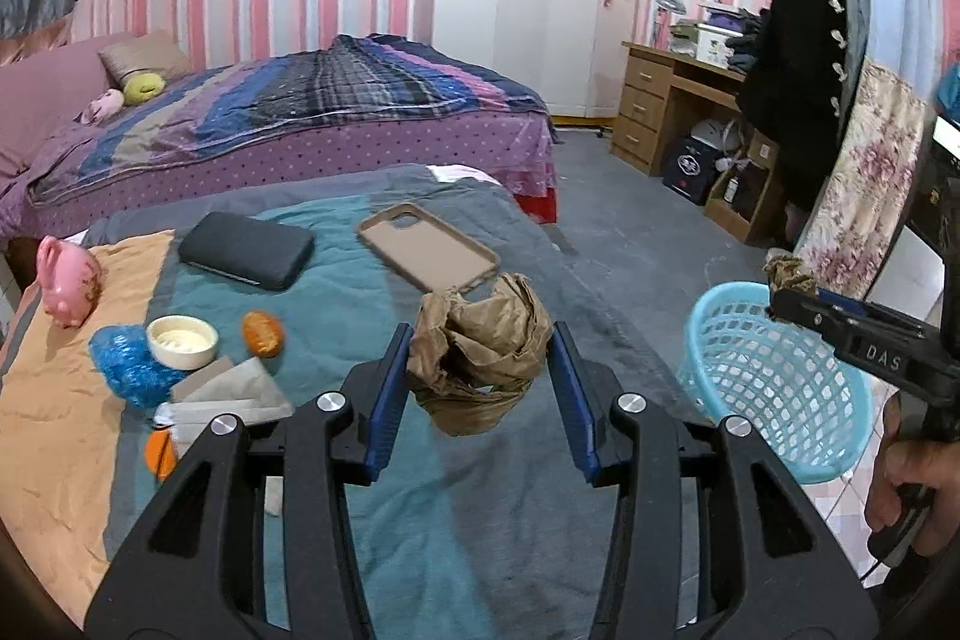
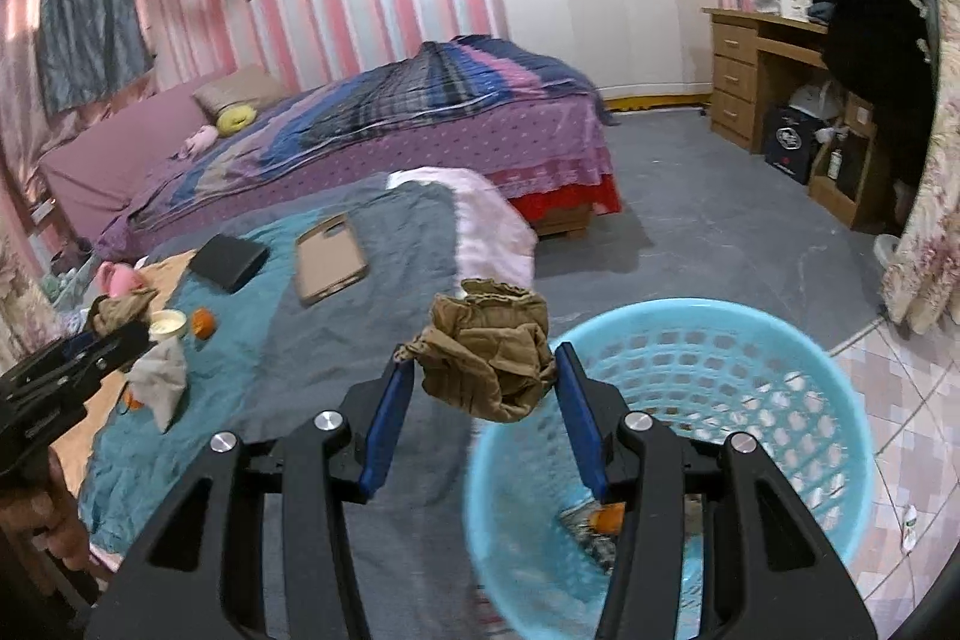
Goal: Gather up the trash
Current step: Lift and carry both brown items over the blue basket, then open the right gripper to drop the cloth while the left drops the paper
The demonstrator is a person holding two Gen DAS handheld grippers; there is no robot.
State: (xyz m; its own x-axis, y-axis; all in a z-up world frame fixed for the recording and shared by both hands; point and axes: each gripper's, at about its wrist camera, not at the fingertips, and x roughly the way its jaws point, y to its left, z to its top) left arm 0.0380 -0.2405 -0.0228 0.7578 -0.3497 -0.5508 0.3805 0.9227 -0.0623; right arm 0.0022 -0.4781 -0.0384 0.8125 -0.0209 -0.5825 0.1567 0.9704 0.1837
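— Where's the trash relative to your grippers?

— My left gripper (image 1: 480, 370) is clamped on a crumpled wad of brown paper (image 1: 480, 340), blue pads pressing both its sides, held above the blue-grey blanket (image 1: 480, 520) on the low surface. My right gripper (image 2: 485, 376) grips a second brown wad (image 2: 489, 352) the same way, at the near rim of the light blue basket (image 2: 780, 340), which stands on the floor just beside the blanket's edge.

— Anything you can't make out?

— The basket's bottom is partly behind my right gripper's finger; I see something orange (image 2: 609, 517) and some dark scraps there, but can't say what they are. On the blanket, an orange piece (image 1: 159, 451) is half hidden behind my left gripper, and grey-white wrappers (image 1: 228, 388) overlap so I can't separate them. My hand on the right gripper's handle (image 1: 912, 484) is cut by the frame edge.

— Count it for me.

— Two brown wads, one per gripper. One basket. Left on the blanket: one blue crinkled bag (image 1: 129, 361), one white round tub (image 1: 182, 340), one orange-brown lump (image 1: 262, 333), one pink pig figure (image 1: 66, 280), one dark wallet (image 1: 246, 250), one tan phone case (image 1: 429, 247).
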